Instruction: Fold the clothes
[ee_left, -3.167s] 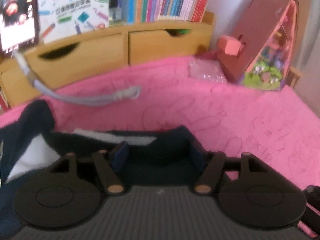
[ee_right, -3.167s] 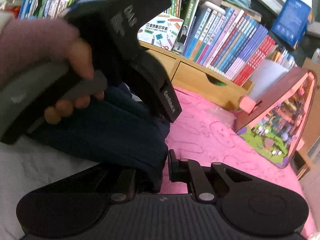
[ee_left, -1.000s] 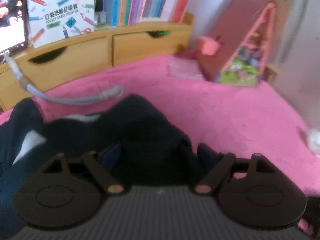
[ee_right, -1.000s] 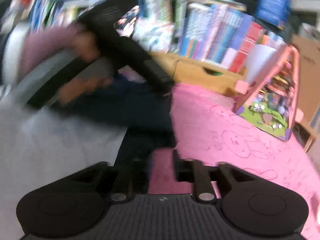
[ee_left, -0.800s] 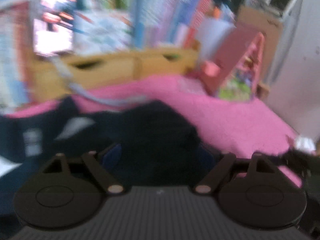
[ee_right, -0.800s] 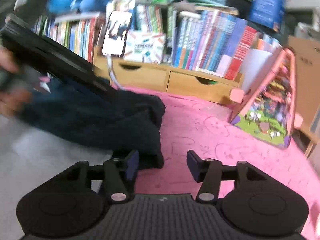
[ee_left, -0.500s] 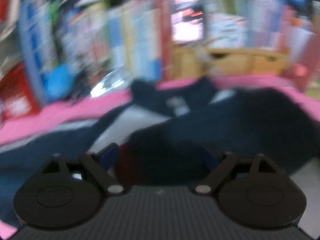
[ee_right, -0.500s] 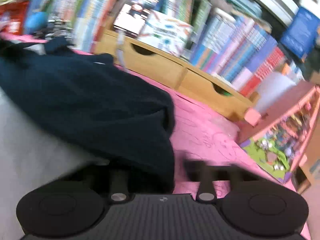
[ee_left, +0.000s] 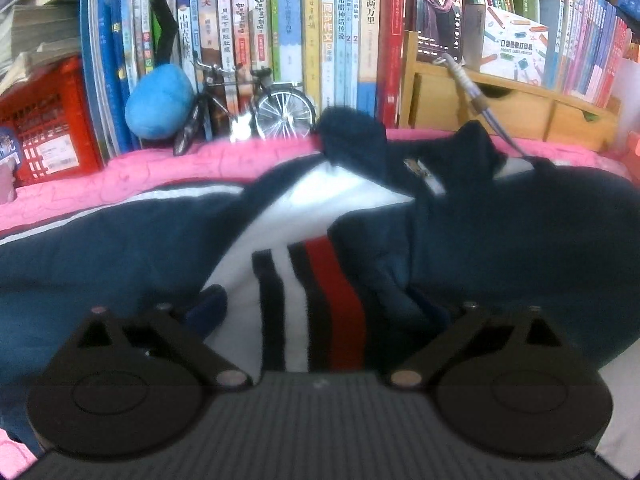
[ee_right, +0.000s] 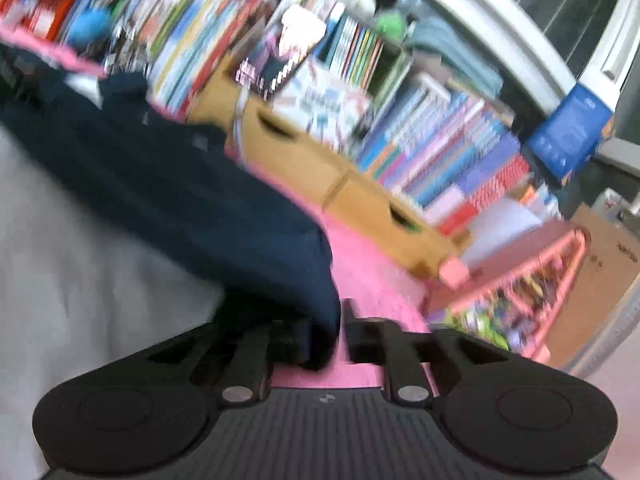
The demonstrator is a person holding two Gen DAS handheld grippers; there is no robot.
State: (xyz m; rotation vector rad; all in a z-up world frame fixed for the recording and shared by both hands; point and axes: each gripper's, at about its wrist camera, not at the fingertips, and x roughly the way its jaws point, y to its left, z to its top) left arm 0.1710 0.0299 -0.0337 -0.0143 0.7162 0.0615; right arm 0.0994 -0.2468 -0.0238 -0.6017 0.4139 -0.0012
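A navy and white jacket (ee_left: 120, 248) with black and red stripes (ee_left: 336, 280) lies spread on the pink blanket (ee_left: 132, 172). Its right sleeve (ee_left: 520, 240) is folded across the body. My left gripper (ee_left: 320, 312) is open, its fingers straddling the striped white chest panel. In the blurred right wrist view my right gripper (ee_right: 324, 340) is shut on the navy sleeve edge (ee_right: 240, 232), which lies over the white body (ee_right: 60, 264).
A bookshelf (ee_left: 312, 32) lines the back, with a model bicycle (ee_left: 256, 104), a blue plush (ee_left: 160, 100) and a red crate (ee_left: 48, 120). Wooden drawers (ee_left: 520, 108) and a grey cable (ee_left: 480, 100) stand at right. A pink toy house (ee_right: 520, 292) sits beyond the right gripper.
My left gripper swung left from the sleeve to the jacket's chest and let go. My right gripper opened briefly, then closed on the folded sleeve's edge.
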